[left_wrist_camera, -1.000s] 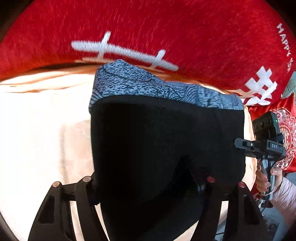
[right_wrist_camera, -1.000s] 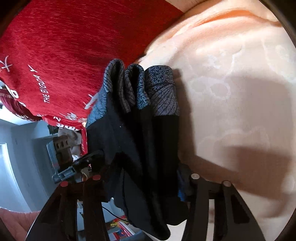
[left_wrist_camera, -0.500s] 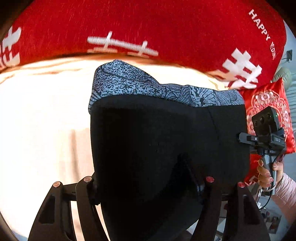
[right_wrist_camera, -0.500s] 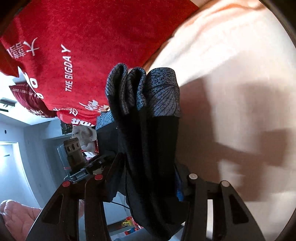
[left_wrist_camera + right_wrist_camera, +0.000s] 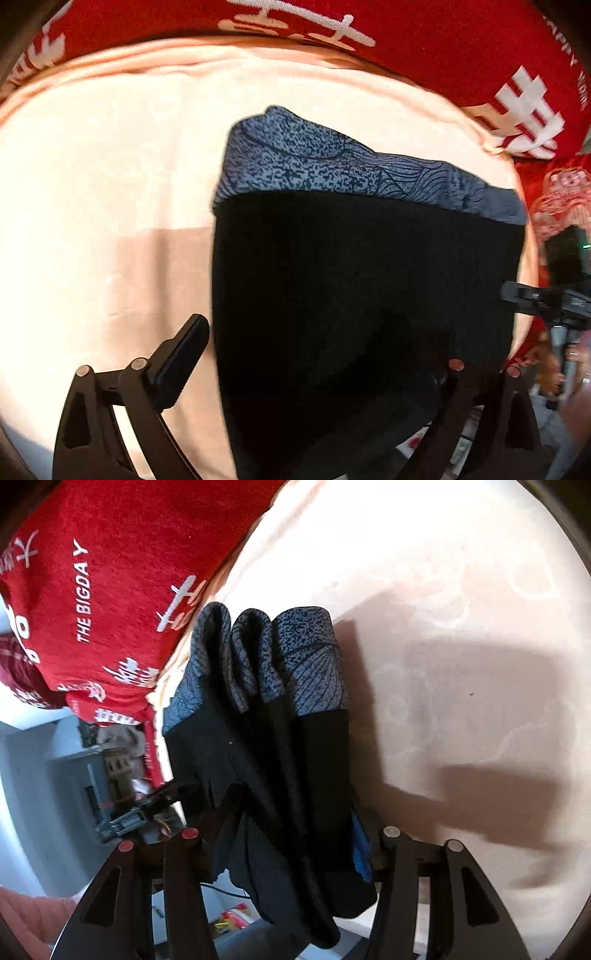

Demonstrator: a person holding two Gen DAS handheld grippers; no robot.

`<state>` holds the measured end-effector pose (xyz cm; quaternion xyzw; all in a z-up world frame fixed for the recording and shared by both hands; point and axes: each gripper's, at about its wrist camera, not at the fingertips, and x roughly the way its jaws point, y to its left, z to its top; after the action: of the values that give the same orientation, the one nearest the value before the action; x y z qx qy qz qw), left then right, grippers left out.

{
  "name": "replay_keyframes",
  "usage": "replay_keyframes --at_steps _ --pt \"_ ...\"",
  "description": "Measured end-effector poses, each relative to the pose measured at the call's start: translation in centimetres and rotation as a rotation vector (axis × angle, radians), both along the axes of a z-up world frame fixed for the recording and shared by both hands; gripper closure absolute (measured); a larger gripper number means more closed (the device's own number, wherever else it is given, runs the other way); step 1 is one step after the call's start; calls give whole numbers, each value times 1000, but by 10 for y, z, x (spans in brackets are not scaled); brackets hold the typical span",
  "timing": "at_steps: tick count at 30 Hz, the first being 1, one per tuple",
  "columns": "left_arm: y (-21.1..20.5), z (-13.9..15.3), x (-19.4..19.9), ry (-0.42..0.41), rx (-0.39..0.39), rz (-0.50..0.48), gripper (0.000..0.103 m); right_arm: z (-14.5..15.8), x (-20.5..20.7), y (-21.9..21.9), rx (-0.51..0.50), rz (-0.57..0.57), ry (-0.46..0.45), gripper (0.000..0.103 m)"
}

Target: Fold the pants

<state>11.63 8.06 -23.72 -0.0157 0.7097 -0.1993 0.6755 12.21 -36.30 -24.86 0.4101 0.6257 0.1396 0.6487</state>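
Two claws: left gripper [image 5: 317, 354] jaws just opened, off the pants [image 5: 362, 295]; right gripper [image 5: 284, 823] just loosening, fabric between.
Risk: pants could flop unfolded onto the bed [image 5: 103, 184].

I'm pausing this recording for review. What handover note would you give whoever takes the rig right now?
Left gripper: open, jaws have just been opening; its one visible finger stands clear of the pants.
Right gripper: closed on the pants, jaws have just been easing apart, and the cloth fills the gap.
Pants: folded in several layers, patterned band at the far end, over the sheet near the red cushion. I cannot tell whether they lie fully flat.
Done: the folding, apparently.
Left: release with the right, pull both grippers back, check that the stack holds.
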Motion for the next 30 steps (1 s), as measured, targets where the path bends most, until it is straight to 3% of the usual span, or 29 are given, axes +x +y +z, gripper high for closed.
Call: replay_keyframes --at_steps 4,8,15,19,25,30 --pt "-9 19 -4 -59 75 -13 5 24 -2 10 -103 10 24 37" --pt "-26 42 -13 -116 142 -18 1 48 -13 4 -185 24 8 23" --pt "-27 85 -36 -170 147 89 1 74 -30 3 -275 76 42 19" --pt "-40 111 -58 -204 149 97 1 90 -41 6 -321 108 37 0" --pt "-54 136 -72 -195 191 46 1 117 -51 20 -472 127 11 0" --pt "-44 150 -83 -215 277 -14 1 135 -60 35 -522 124 27 0"
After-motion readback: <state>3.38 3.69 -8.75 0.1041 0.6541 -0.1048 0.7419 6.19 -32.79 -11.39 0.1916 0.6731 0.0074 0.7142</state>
